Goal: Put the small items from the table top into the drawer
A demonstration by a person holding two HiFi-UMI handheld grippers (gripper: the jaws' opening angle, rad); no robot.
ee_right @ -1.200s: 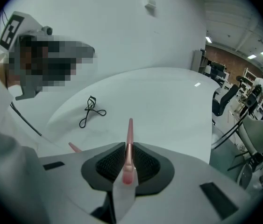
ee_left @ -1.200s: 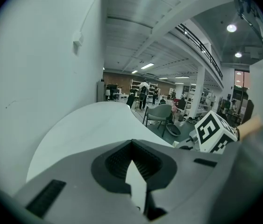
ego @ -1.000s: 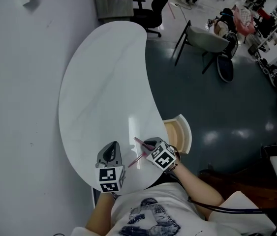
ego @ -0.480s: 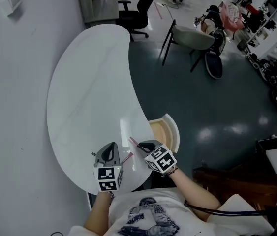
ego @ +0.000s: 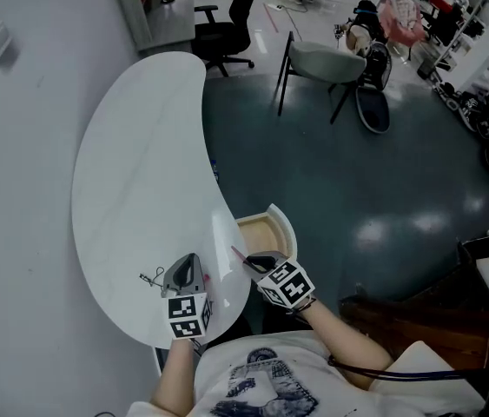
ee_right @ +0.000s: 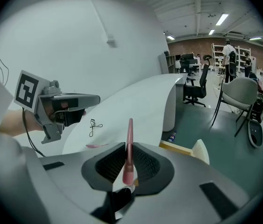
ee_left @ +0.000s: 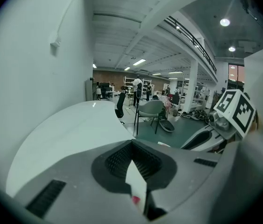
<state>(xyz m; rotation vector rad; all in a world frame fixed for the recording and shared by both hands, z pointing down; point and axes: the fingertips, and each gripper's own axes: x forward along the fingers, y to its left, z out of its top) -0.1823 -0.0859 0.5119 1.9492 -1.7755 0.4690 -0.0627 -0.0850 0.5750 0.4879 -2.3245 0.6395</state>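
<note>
Head view shows a white kidney-shaped desk with both claws near its 6 o'clock end. At the desk's edge, about 1 o'clock from the right claw, the drawer stands pulled out and shows a pale wooden inside.

The right claw is clenched on a slender pink stick, which pokes out past the jaws toward 10 o'clock. In the right gripper view the same pink stick stands upright between the two dark ribbed pads, pinched along its lower part, with its tip rising toward 12 o'clock of the right claw. The drawer's wooden edge lies at about 3 o'clock of that tip.

The left claw hangs over the desk at about 9 o'clock of the right claw. In the left gripper view its jaws are drawn nearly together. Only a thin white sliver with a pink speck at its lower end shows between them, at the left claw. I cannot tell whether that is something pinched or the desk seen through the gap.

A wire eyelash curler lies on the desk at about 9 o'clock of the left claw, just beside it. In the right gripper view a flat pink piece rests on the desk at about 6 o'clock of the curler.
</note>
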